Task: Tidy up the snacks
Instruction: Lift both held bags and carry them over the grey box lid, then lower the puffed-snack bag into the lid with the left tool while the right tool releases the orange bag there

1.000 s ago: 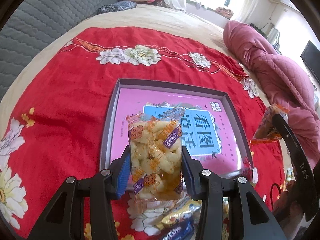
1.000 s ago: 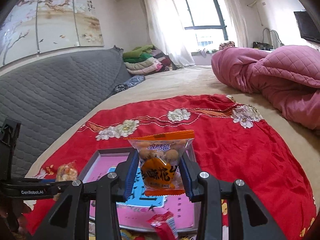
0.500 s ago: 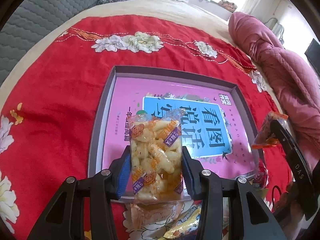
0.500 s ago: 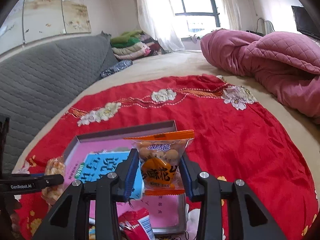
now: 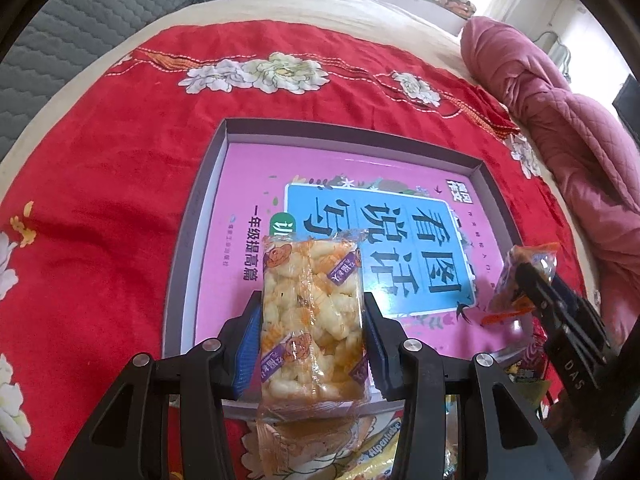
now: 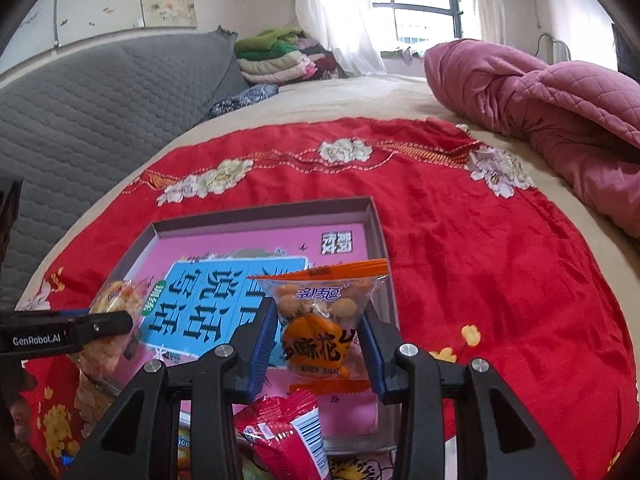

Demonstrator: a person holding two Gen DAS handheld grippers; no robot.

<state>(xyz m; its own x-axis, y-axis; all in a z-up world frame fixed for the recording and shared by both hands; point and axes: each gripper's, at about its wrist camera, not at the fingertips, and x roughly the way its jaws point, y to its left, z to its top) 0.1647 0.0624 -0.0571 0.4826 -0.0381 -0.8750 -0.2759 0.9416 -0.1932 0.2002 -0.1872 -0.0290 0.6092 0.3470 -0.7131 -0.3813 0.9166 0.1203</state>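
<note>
We are holding a clear packet of pale puffed snacks (image 5: 312,320) in our left gripper (image 5: 313,344), its blue pads (image 5: 249,344) pressing on the packet's two long sides. The packet is standing upright between the fingers, hanging above the near edge of a shallow grey box (image 5: 208,184) with a pink and blue printed floor. Our right gripper (image 6: 317,350) is clamping a small orange-topped bag of round nuts (image 6: 320,320), pads closed against both sides of the bag, and it is hovering over the near right corner of the same box. From the left wrist view we are seeing that right gripper and its bag near the box's right wall. The box is lying on a red cloth with white flowers (image 5: 100,184), spread over a beige bed (image 6: 360,100). Below the fingers, at the near edge, more snack packets are lying loose, among them a red one (image 6: 280,436). A pink quilt (image 6: 560,112) is bunched on the right.
</note>
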